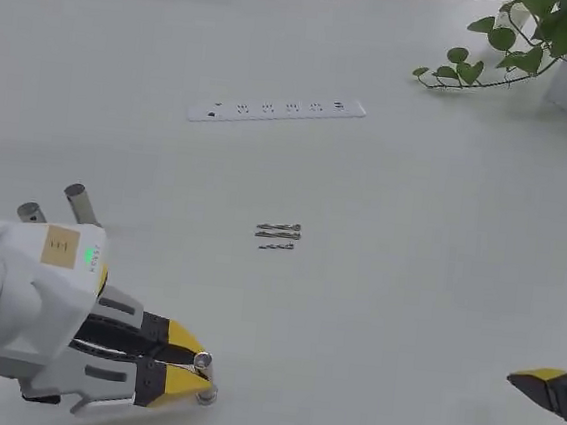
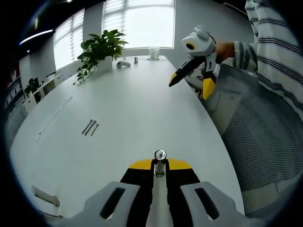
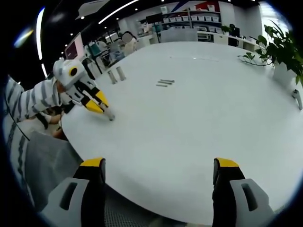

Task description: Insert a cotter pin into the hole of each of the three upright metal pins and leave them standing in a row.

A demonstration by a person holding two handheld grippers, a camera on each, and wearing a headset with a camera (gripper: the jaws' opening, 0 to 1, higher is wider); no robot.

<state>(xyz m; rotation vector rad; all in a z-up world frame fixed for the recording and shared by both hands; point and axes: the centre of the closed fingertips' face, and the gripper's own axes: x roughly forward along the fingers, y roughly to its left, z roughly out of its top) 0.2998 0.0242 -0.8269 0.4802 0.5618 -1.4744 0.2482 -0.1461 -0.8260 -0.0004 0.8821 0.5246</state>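
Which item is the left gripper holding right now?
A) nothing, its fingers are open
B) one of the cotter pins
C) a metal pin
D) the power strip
C: the left gripper has its fingers shut on a metal pin, while the three cotter pins lie loose on the table.

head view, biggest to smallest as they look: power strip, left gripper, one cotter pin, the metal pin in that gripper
1. left gripper, though it is nearest the camera
2. power strip
3. cotter pin and metal pin: both look about alike, and the pin is nearer, so not ranked
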